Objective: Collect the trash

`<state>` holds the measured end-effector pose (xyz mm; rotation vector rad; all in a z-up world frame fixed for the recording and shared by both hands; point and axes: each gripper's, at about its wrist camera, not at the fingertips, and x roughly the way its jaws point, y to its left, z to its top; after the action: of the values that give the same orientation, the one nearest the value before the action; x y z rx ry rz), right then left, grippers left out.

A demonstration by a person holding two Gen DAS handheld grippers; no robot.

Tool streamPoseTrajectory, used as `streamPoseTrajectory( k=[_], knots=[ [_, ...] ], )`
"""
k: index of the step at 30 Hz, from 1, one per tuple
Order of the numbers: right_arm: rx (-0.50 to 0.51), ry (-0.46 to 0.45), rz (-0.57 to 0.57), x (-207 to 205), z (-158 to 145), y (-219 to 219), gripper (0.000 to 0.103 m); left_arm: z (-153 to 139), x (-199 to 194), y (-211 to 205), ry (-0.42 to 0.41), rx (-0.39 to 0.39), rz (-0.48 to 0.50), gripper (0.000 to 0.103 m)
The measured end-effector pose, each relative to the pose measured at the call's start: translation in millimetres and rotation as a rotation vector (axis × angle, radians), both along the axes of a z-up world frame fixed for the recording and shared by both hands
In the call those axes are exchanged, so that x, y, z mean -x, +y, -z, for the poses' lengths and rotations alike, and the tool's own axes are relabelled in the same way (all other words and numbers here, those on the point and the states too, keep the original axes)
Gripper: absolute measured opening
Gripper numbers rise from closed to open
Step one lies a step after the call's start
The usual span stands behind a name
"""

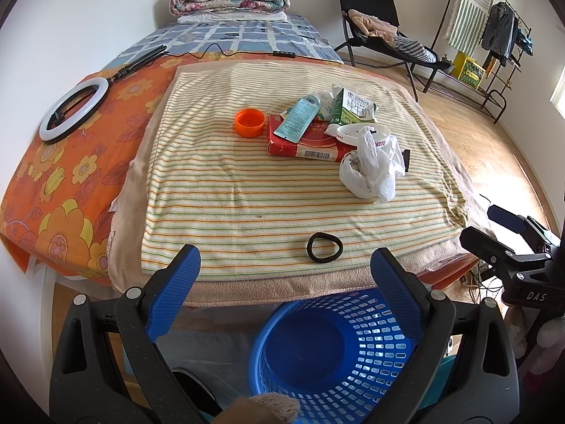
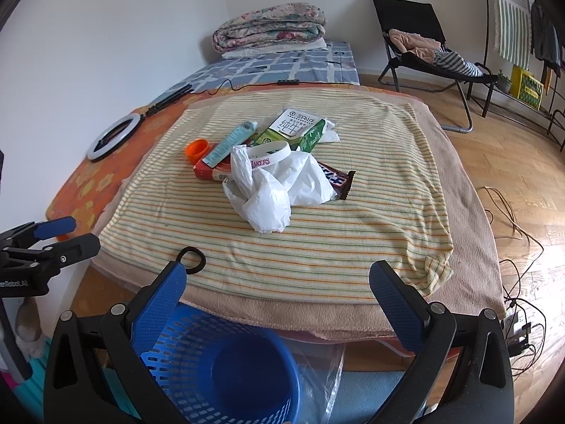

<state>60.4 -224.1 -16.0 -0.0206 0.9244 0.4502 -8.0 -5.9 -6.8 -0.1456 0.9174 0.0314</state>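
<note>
a: both claws are spread wide and empty. the left claw [image 1: 285,265] and the right claw [image 2: 279,282] hang over the blue basket [image 1: 332,349], just off the bed's near edge.

b: and the trash?

a: piled on the striped towel [image 1: 247,190], well beyond the basket: white plastic bag [image 2: 275,190], milk carton [image 2: 293,129], tube [image 1: 298,116], red box [image 1: 303,145], orange cap [image 1: 250,122], candy bar [image 2: 337,178].

b: risks?

a: the bag is limp, so i'd guess a pinch could drag the white wristband [image 2: 270,152] along. the black hair tie [image 1: 324,247], nearest the basket, may not be trash. a loose grip could drop things beside the basket.
</note>
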Motion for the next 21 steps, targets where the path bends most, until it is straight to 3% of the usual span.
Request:
streamPoseTrajectory(
  k=[21],
  knots=[
    [0.046, 0.031, 0.045, -12.1, 6.2, -8.8, 0.103, 20.0, -11.1, -0.4, 0.084, 0.006, 0.027, 0.099]
  ],
)
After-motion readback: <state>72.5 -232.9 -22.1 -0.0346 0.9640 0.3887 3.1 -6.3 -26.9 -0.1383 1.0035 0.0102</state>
